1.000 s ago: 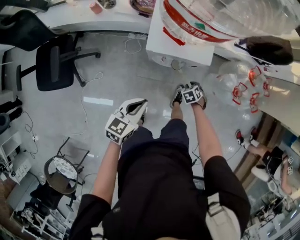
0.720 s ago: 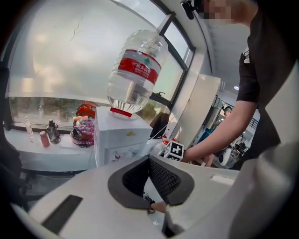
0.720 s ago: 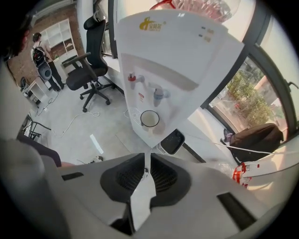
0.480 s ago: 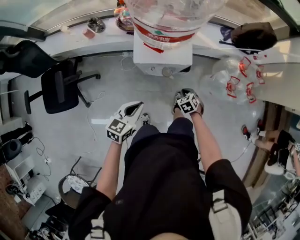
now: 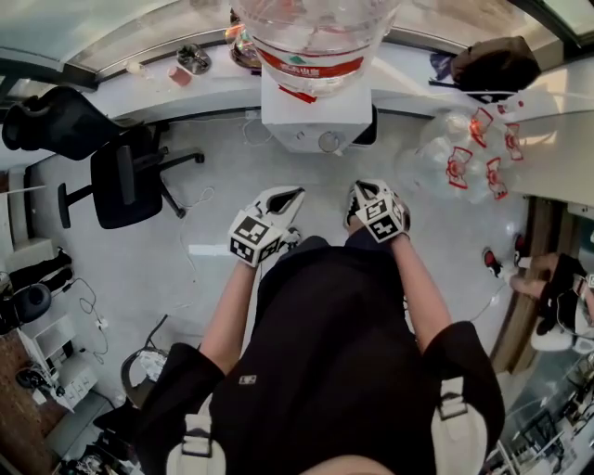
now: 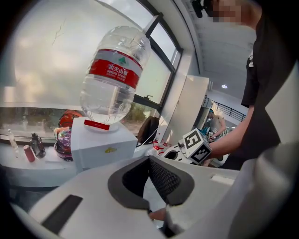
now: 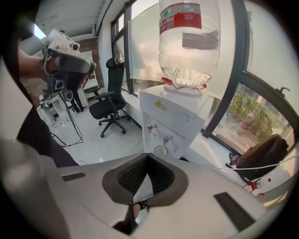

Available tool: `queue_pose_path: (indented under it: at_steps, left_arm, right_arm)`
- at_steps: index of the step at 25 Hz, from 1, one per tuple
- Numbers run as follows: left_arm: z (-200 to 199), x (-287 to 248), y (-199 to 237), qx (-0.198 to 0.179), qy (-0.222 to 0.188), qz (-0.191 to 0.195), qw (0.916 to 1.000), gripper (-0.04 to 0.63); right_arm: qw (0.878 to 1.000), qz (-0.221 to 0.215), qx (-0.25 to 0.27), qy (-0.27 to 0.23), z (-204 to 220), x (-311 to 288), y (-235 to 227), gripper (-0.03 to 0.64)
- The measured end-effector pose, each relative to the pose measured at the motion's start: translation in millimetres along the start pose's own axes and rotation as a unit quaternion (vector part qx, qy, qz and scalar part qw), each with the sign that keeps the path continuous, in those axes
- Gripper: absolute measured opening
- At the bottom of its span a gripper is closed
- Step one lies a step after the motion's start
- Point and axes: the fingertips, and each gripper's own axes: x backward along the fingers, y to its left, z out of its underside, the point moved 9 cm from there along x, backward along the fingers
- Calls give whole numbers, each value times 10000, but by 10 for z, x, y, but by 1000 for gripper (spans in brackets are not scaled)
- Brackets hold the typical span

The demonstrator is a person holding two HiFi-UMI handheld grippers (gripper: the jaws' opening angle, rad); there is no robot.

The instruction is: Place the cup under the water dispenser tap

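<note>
The white water dispenser [image 5: 316,116] stands by the window ledge with a big clear bottle [image 5: 311,28] on top. In the right gripper view a small clear cup [image 7: 160,151] stands at the dispenser's [image 7: 173,116] front, below its two taps [image 7: 159,134]. From above it shows as a round rim [image 5: 328,141]. My right gripper [image 7: 147,156] is shut and empty, held back from the cup and above it. My left gripper [image 6: 149,158] is also shut on nothing, off to the left of the dispenser [image 6: 100,144]. Both grippers [image 5: 278,199] [image 5: 357,195] hang over the floor in front of it.
A black office chair [image 5: 121,176] stands to the left on the grey floor, with cables nearby. The ledge [image 5: 139,93] carries small items. Empty bottles with red handles [image 5: 473,153] and a dark bag [image 5: 492,60] lie to the right.
Both grippers have come up, closer to the head camera. The left one has drifted to the right. The dispenser has shifted toward the middle of the head view.
</note>
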Motion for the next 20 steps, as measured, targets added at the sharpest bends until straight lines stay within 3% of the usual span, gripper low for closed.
queue_pose_path:
  at_steps: [7,20]
  left_arm:
    - [104,-73,-110,-56,18,150,9999,-1]
    - [101,147,-127,-200,-29,236,9995,0]
  right_arm:
    - [9981,-79,74,-606,-227,374,101,-5]
    - [9885,123,-569,-1399,-489,689,310,-5]
